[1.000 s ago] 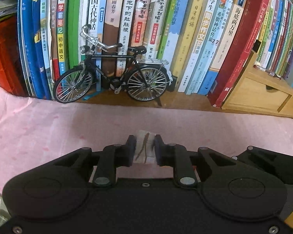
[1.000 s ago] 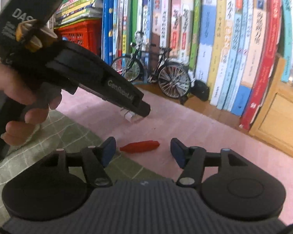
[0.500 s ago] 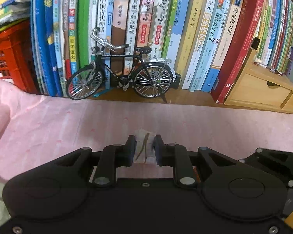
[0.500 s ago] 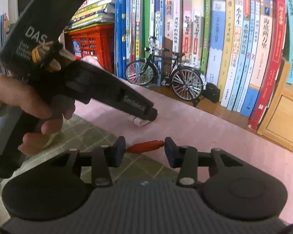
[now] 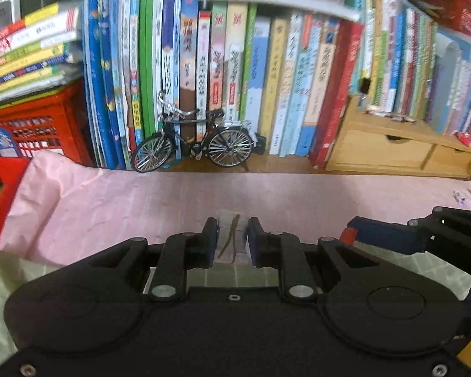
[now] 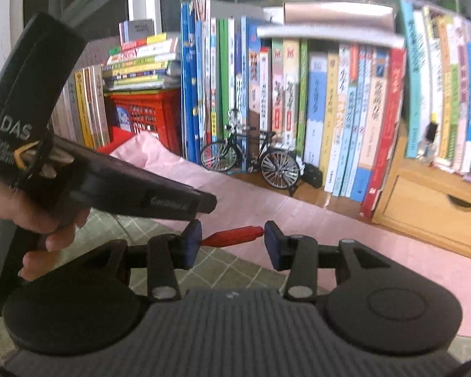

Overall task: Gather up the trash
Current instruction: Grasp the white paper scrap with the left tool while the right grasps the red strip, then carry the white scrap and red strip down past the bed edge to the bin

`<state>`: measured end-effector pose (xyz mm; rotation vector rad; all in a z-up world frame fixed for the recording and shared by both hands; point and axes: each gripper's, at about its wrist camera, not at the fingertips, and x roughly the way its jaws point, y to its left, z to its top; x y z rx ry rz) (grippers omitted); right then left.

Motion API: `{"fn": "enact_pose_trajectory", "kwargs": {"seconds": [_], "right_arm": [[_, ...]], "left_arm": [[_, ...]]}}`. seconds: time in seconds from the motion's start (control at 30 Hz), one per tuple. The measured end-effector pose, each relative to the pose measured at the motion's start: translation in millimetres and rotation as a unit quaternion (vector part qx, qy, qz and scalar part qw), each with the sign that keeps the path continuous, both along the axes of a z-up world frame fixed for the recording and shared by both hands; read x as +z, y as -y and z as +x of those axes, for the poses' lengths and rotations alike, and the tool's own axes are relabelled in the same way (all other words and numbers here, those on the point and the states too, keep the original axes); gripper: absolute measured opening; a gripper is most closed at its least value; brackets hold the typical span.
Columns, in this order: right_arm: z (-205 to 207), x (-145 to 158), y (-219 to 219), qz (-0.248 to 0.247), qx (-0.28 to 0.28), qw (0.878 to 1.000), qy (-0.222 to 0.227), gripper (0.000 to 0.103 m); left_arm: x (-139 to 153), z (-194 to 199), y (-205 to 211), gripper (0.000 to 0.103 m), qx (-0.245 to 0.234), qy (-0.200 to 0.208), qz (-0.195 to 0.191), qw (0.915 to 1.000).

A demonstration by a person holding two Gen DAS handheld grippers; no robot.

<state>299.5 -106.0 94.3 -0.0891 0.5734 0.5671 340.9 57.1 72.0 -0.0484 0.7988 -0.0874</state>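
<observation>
Both pieces of trash are now off the cloth and riding in my tools. A second ago the red wrapper lay loose on the table between my right pads with clear gaps either side; now the right gripper (image 6: 232, 242) has it clamped end to end, jaws part-way in, and the wrapper (image 6: 232, 238) hangs clear of the pink cloth (image 6: 329, 242). The left gripper (image 5: 232, 241) is pressed hard together on the clear plastic scrap (image 5: 230, 238), the one with a brown streak, same grip as a second ago.

In both wrist views the bookshelf has dropped lower and more of its top rail shows, so I read both hands as lifted away from the table. Meaning for the task: pickup is done for these two items; carrying to a bin is what remains, by my judgement. No bin is in view.

Pose:
- Left tool points down toward the cloth; model bicycle (image 5: 193, 144) at 12 o'clock of its jaws.
- From the right wrist, my left hand (image 6: 31, 220) sits at 9 o'clock on its handle, nose aimed toward 3 o'clock, just above the right tool's left pad.
- Green checked cloth (image 6: 223, 267) lies under both tools.
</observation>
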Motion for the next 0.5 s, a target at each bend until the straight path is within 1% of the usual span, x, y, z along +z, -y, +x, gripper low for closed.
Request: {"fn": "enact_pose_trajectory", "kwargs": {"seconds": [0.23,0.5], "right_arm": [[-49,31,12,-0.001,-0.016,1.000,0.017,0.048],[-106,51,18,0.002,-0.018,0.999,0.029,0.048]], "left_arm": [[39,-53,7,0.020,-0.006,0.020,0.001,0.9998],[71,-123,8,0.020,-0.007,0.037,-0.006,0.9993]]}}
